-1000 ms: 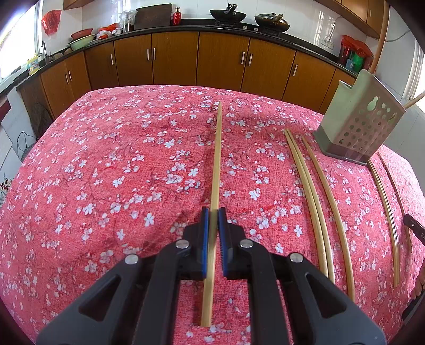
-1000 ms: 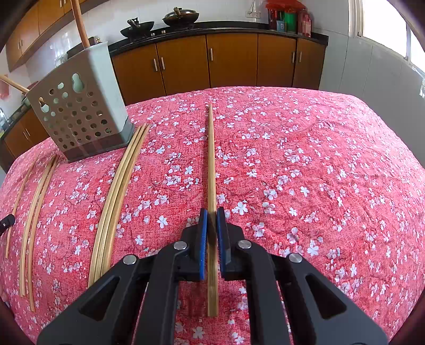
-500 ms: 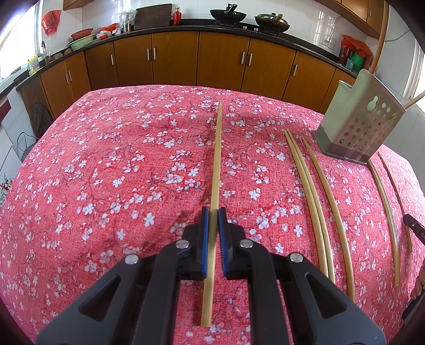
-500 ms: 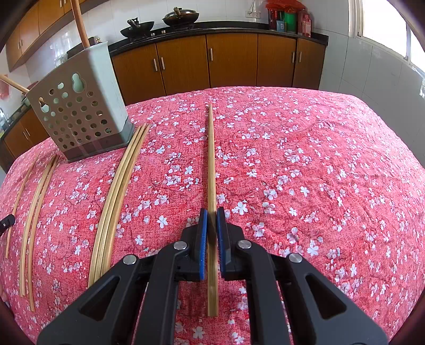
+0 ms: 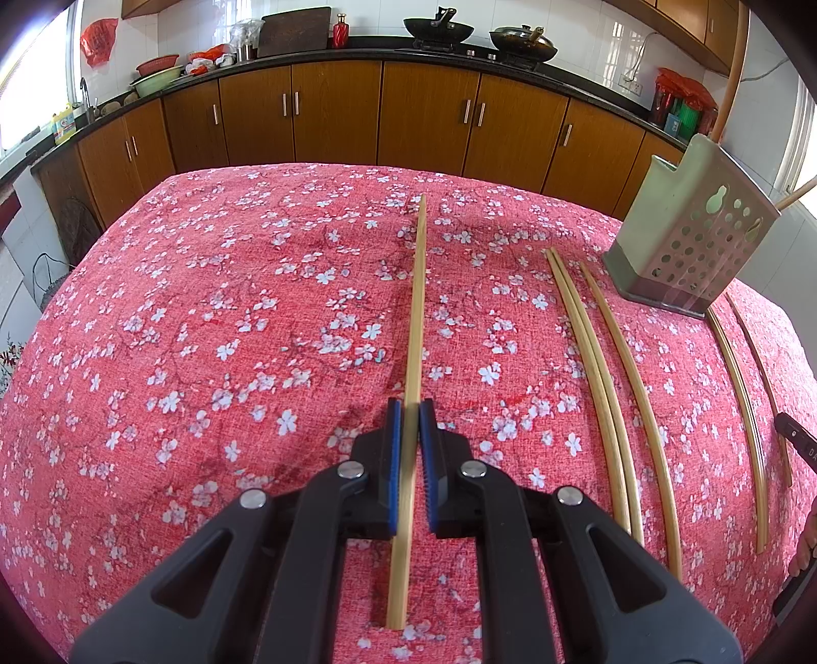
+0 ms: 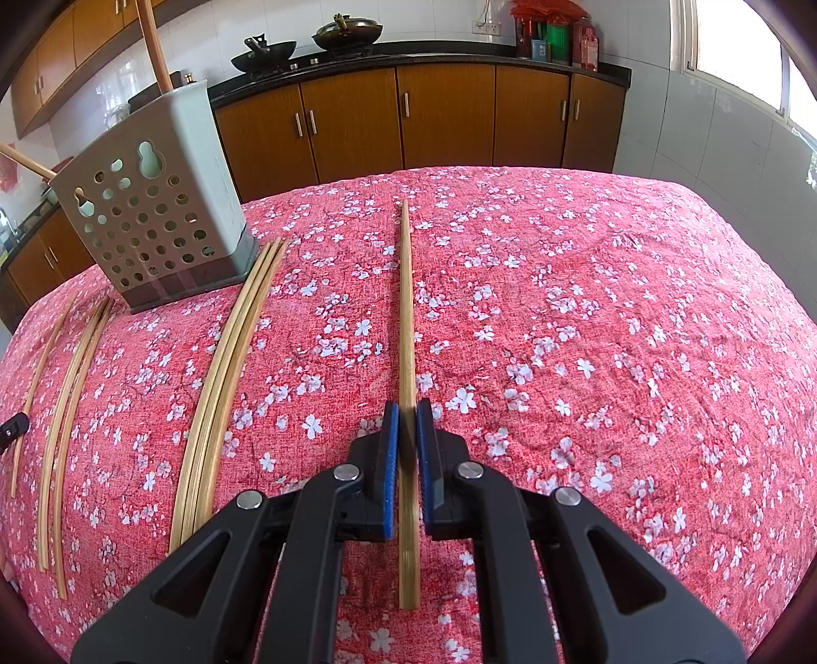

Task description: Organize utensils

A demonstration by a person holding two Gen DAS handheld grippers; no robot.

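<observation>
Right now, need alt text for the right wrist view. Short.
The right gripper is shut on a bamboo chopstick over a red floral tablecloth. To the left, more loose chopsticks lie beside a perforated green utensil holder; wooden kitchen cabinets line the back.

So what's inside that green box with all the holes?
The holder has one wooden stick poking out the top and another leaning out sideways. Its walls hide whatever else is inside.

black left gripper (image 5: 411, 408), right gripper (image 6: 407, 408): blue ribbed pads, silver screws
</observation>
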